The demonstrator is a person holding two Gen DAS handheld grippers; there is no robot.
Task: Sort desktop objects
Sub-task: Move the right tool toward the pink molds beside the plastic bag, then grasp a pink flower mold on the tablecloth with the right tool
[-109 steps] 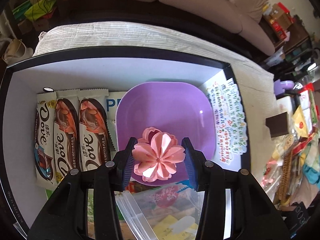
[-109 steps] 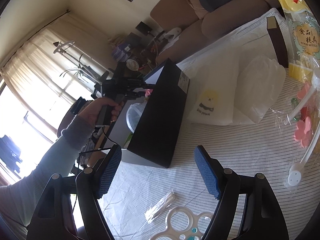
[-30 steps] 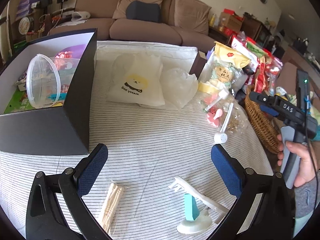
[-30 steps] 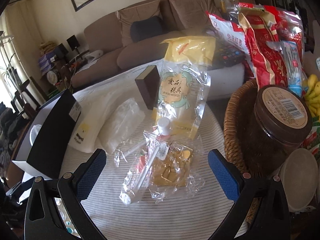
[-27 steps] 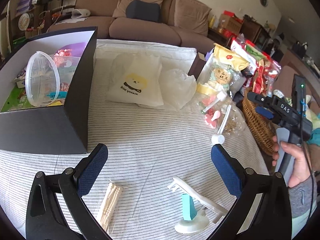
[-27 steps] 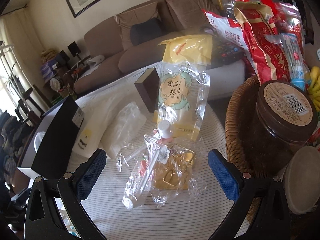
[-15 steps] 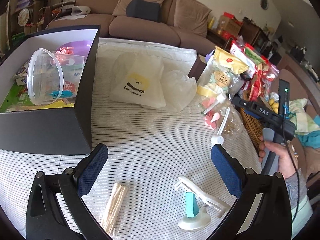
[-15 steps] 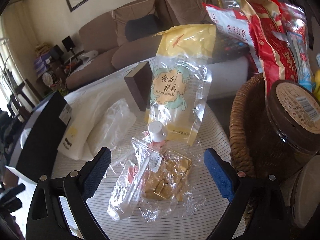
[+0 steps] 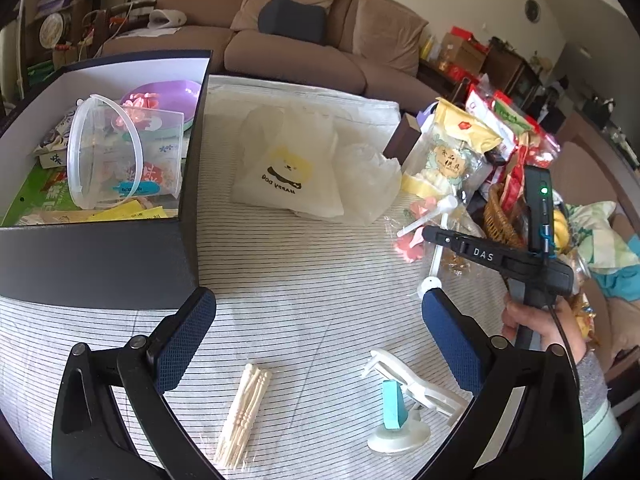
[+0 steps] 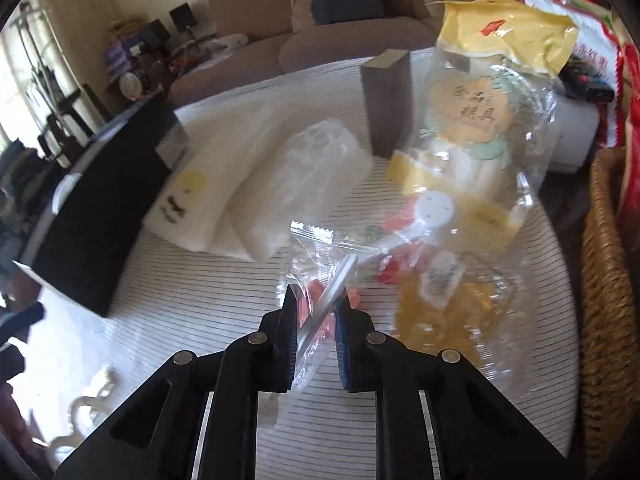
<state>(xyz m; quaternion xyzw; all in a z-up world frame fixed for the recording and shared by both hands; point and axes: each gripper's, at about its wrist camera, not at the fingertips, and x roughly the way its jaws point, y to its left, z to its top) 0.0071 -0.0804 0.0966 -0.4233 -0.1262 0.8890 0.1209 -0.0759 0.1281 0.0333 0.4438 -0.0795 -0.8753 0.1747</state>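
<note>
Two grippers: you hold one in each hand above the white cloth with thin dark stripes (image 9: 320, 292).
Right gripper (image 10: 316, 320): your jaws have just been closing, and they now pinch the clear plastic packet with a white stick and pink pieces inside (image 10: 324, 300); the stick runs slantwise up between the blue pads.
Packet's place: it lies on the striped cloth just in front of the clear crinkled bag of gold-coloured pieces (image 10: 440, 312), touching it, with the tall yellow-topped food bag (image 10: 484, 120) standing behind.
Left gripper (image 9: 316, 336): your jaws stand wide apart with nothing between them, over the cloth.
Under the left gripper: a bundle of pale wooden sticks in a clear sleeve (image 9: 244, 412) lies near the left pad, and a white plastic clip stand with a teal block on a round base (image 9: 400, 404) lies near the right pad.
Black box (image 9: 100, 260): it sits on the left of the cloth, open-topped, white inside, holding a clear round plastic tub (image 9: 116, 156) tipped on its side and a purple plate (image 9: 176, 92) behind it.
Middle of the cloth: a white bag printed with a yellow dog (image 9: 288, 168) lies flat, a crumpled clear bag (image 9: 368, 176) touching its right edge.
Right edge: a woven wicker basket (image 10: 608, 280) stands beside the table.
Your right hand (image 9: 536, 320): seen from the left camera, it grips the black handle, and the nose reaches down among the packets.
</note>
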